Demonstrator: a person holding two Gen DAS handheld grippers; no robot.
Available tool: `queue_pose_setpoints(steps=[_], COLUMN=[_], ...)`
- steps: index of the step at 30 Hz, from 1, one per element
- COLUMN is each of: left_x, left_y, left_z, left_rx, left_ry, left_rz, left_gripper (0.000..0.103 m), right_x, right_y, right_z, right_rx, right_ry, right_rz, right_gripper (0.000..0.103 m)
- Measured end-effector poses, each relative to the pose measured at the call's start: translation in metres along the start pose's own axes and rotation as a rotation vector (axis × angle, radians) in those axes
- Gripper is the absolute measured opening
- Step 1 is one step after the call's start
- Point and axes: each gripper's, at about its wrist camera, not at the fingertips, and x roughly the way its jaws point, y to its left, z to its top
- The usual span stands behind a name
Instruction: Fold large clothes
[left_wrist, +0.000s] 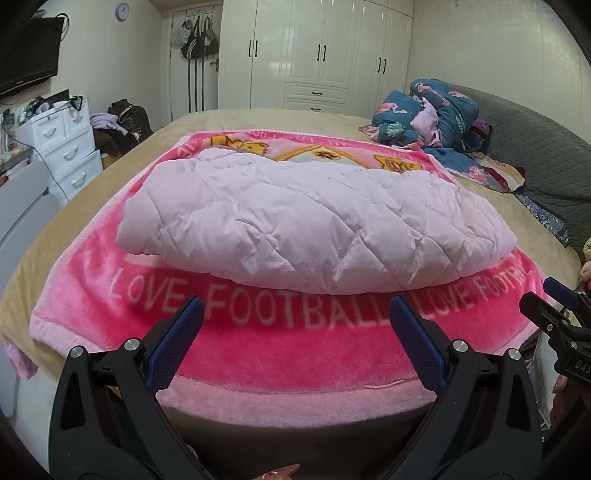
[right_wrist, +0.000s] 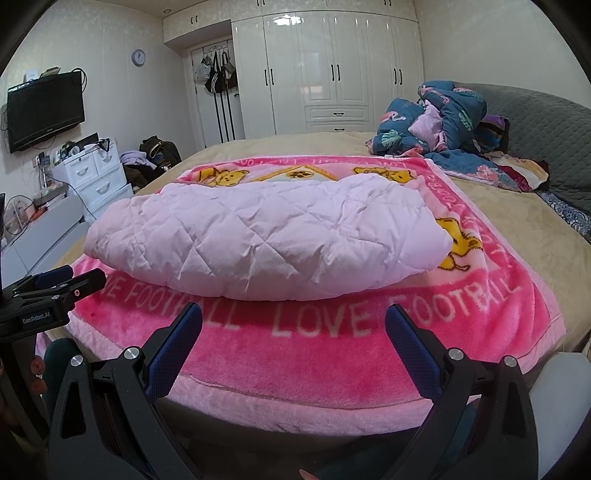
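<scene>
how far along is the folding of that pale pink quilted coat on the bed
Looks done: the pale pink quilted garment lies folded into one compact bundle on the pink blanket. In hand: nothing; the left gripper and right gripper are both open, short of the bundle, not touching it. Left: perhaps a final tidy or moving it aside. The crumpled blue bedding near the headboard is unfolded.

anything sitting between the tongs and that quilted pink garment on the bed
Nothing visible does. Only a bare strip of the pink blanket lies between the open left tongs and right tongs and the folded quilted pink garment, which neither touches.
</scene>
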Motion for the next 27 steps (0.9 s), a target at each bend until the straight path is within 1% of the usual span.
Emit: queue_pose_setpoints(steps=[27], left_x=[-0.0035], left_y=[0.0009], left_z=[0.0010], left_rx=[0.000], left_ry=[-0.002], left_rz=[0.008], left_gripper=[0.094], right_x=[-0.0031], right_y=[0.0004], right_z=[0.0021], right_rx=[-0.005], right_ry=[-0.006], right_rz=[0.001], right_gripper=[0.099])
